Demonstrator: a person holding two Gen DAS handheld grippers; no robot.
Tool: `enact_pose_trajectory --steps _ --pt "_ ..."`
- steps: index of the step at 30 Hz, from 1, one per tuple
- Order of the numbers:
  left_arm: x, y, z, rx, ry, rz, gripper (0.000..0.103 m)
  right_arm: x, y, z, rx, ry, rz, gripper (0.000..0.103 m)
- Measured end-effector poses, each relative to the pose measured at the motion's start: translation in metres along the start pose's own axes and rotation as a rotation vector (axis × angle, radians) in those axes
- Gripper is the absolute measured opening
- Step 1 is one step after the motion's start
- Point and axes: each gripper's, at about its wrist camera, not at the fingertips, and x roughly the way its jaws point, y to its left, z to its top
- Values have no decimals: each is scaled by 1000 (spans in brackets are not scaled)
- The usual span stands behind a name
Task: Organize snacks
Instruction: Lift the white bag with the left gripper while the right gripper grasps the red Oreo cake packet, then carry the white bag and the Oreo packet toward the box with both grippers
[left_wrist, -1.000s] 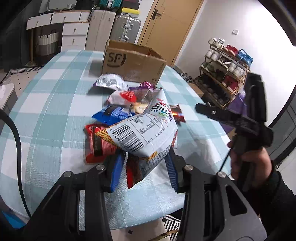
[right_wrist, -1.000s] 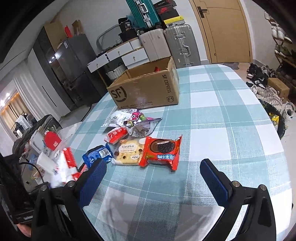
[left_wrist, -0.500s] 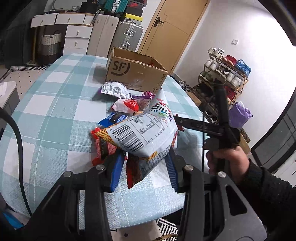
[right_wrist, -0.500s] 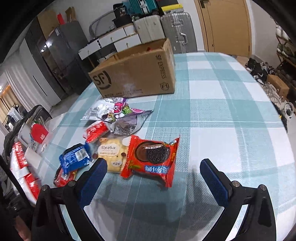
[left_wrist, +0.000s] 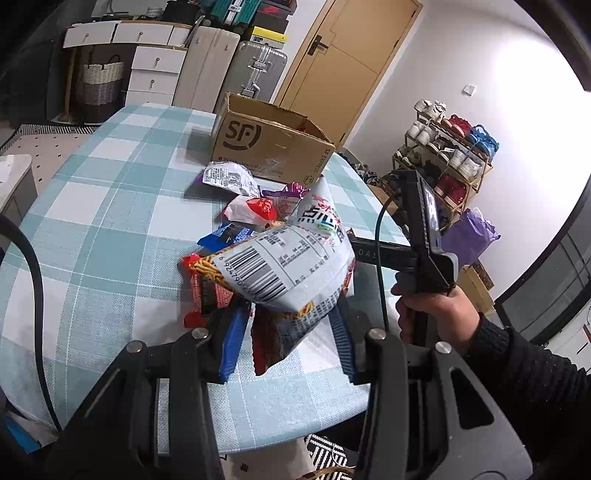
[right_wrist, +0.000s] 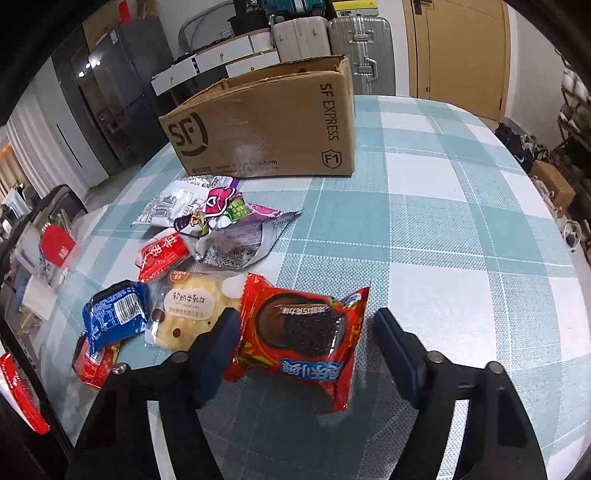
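Since the earlier frames the right gripper has dropped closer to the checked tablecloth and its jaws have just been closing around the red cookie packet: the left pad touches the packet's edge, while a clear gap remains between the right pad and the packet, so it is not yet clamped. The packet lies flat on the cloth, just beside a pale cake packet, with a blue packet further left and a purple wrapper nearer the open cardboard box at the far side of the table. Held by the left gripper, partly open with its blue pads pressed on the crumpled lower end, a white noodle snack bag rides above the pile of snacks. Beside it, a hand in a dark sleeve grips the other tool's handle.
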Motion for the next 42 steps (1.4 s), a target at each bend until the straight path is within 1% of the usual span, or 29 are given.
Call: enact_pose_trajectory --steps 4,8,13,16,22,27,32,37,42 --pt "-1 2 1 -10 -13 13 40 -2 9 -1 -57 4 -18 57" --pt "-5 6 1 -27 -25 10 40 -7 8 -3 -63 -9 -9 53" --pt "-5 7 0 -29 -23 14 40 -16 0 -3 -25 -32 21 53" --pt "-4 5 -1 -26 -20 15 40 -20 -1 -4 -23 -41 35 53" --pt "-3 5 0 -27 -18 22 40 -24 -1 -4 -17 -49 45 53" --pt "1 7 1 -25 -16 34 40 -34 -4 -3 4 -74 59 53" --pt "5 6 2 -23 -16 66 40 -51 -7 -3 31 -109 97 53" --pt "7 3 6 -16 -16 87 40 -86 -7 -4 51 -206 158 53" --pt "12 0 19 -11 -4 108 40 -105 1 -5 53 -235 219 53"
